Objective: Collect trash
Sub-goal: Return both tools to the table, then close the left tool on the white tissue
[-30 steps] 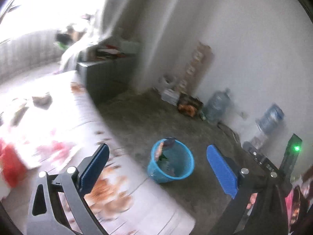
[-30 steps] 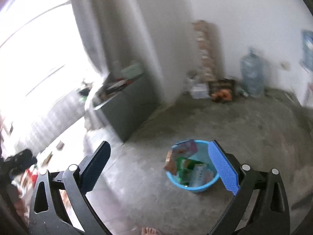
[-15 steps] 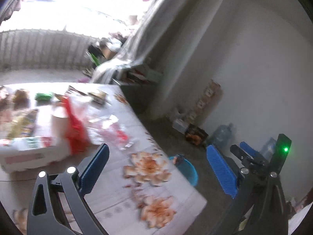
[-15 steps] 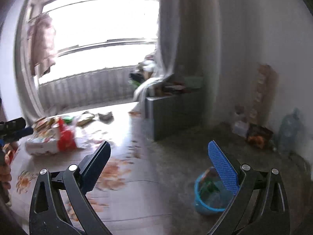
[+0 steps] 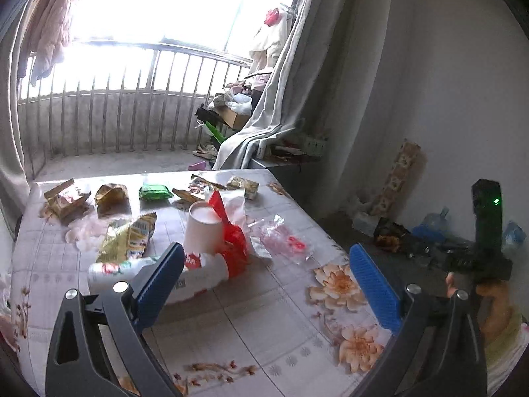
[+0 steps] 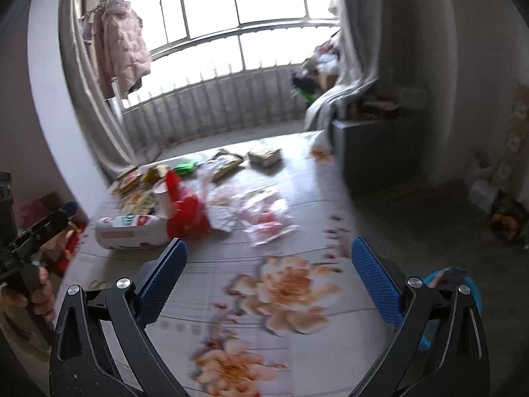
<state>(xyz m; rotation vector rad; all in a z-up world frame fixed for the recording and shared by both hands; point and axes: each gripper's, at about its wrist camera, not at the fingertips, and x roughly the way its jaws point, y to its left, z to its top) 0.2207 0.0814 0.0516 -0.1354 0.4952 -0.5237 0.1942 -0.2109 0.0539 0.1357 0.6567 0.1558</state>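
A: Both tools hang over the flower-print table (image 5: 264, 324). The left hand-held gripper (image 5: 264, 278) is released, blue pads spread wide with nothing between them.

B: Same for the right hand-held gripper (image 6: 269, 276): released, jaws apart, empty, above a big printed flower.

A: The trash sits at twelve o'clock from the left tool. A white bottle with a red and green label (image 5: 195, 273) lies on its side, partly behind the left pad.

B: Behind it a white paper cup (image 5: 205, 228) stands upright, with a red plastic bag (image 5: 231, 238) touching its side.

A: At one o'clock lies a clear wrapper with pink print (image 5: 284, 240). At eleven o'clock, a yellow snack packet (image 5: 132, 238).

B: Along the far edge of the table, more wrappers, among them a green packet (image 5: 154, 192).

A: In the right view, a blue bin (image 6: 463, 284) peeks out at three o'clock on the floor, mostly hidden behind the right finger.

B: That view is blurred, so the bin's contents cannot be told.
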